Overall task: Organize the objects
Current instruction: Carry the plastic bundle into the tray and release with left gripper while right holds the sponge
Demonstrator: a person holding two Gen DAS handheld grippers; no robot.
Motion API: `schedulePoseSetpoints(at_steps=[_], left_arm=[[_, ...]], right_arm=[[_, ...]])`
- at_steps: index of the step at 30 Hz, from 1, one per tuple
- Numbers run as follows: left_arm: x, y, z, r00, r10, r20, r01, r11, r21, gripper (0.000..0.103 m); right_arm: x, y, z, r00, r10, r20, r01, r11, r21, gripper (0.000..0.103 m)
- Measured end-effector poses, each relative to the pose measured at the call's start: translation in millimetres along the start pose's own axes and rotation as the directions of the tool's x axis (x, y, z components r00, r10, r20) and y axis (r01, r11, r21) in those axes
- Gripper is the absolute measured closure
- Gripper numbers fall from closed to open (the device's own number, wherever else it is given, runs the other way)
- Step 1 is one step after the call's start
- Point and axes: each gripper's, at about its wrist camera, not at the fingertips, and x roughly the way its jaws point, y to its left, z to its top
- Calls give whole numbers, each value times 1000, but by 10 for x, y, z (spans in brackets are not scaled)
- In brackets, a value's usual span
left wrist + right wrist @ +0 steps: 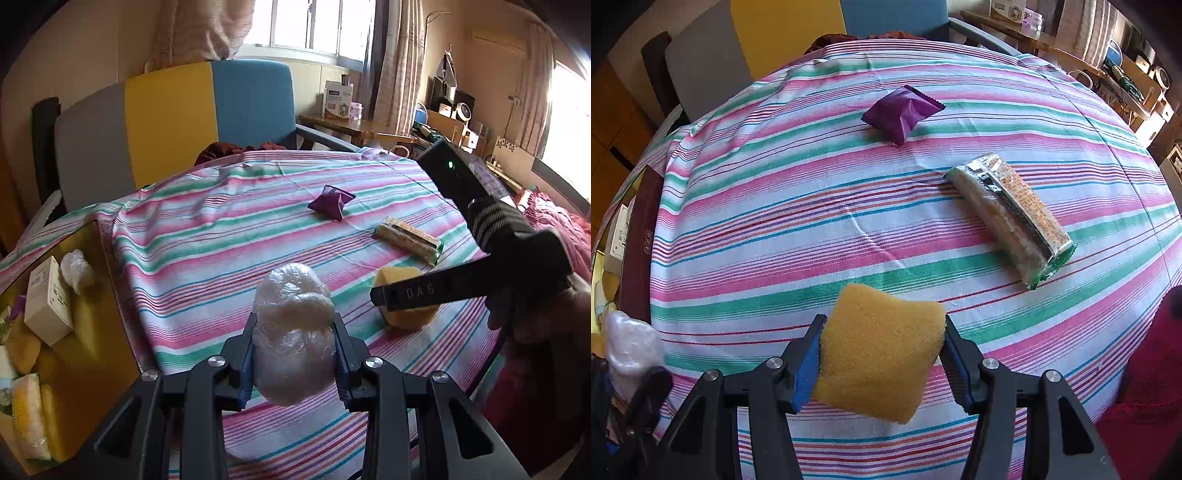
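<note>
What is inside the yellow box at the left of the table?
The yellow box holds a white carton, a clear plastic bundle, yellow sponges and a tissue pack. Anything beneath them, and the box's near corner, is hidden.

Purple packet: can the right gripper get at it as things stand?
Probably not yet. The right gripper is shut on the yellow sponge, so it has no free grasp. The path across the striped cloth to the purple packet looks unobstructed.
</note>
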Motion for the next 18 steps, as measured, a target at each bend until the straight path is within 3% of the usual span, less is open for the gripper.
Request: schedulePoseSetpoints(at_steps=[10, 18], left_arm=[[-397, 454, 118, 995, 91, 43, -86, 990, -112, 68], [-550, 1081, -12, 981, 191, 16, -182, 954, -237, 68]], right_arm=[[-10, 5, -17, 1000, -13, 5, 13, 1000, -16, 44], [-11, 42, -37, 999, -39, 10, 39, 998, -42, 44]])
